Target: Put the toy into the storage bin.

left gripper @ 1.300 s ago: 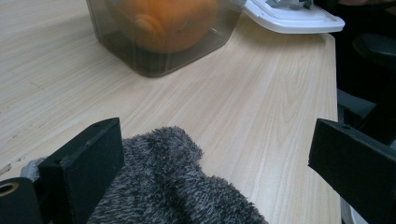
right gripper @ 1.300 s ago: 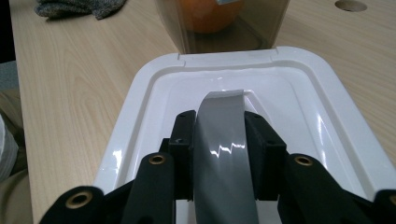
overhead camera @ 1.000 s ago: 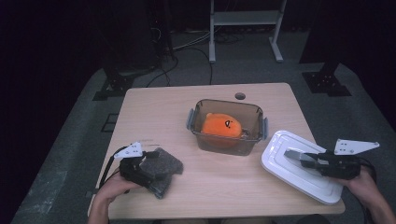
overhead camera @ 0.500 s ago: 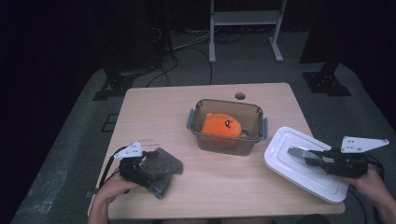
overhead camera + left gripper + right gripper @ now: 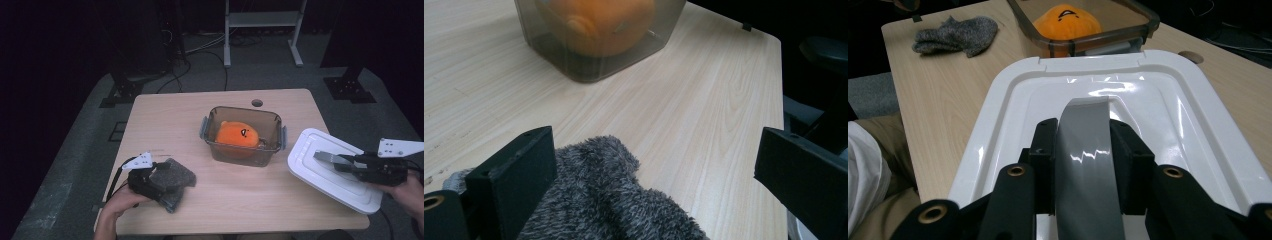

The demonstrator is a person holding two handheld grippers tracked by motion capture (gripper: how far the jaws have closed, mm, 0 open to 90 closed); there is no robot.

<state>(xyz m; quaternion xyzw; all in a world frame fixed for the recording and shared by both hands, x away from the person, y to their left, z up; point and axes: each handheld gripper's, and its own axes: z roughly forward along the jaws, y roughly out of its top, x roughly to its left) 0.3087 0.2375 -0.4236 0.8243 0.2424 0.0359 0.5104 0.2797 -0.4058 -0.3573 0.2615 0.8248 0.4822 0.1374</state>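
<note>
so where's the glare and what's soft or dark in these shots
High view: the table is lit, the room around it falls to near black. Right gripper view: bright glare streaks on the white lid and its grey handle, which the right tool clamps. Left gripper view: the container looks slightly soft, the grey cloth sharp.

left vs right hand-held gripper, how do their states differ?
The left hand-held gripper has its jaws wide apart over the grey sock; the right hand-held gripper is shut on the grey handle of the white lid. The left sits low at the table's near left corner; the right holds the lid tilted by the box. Both have black jaws.
</note>
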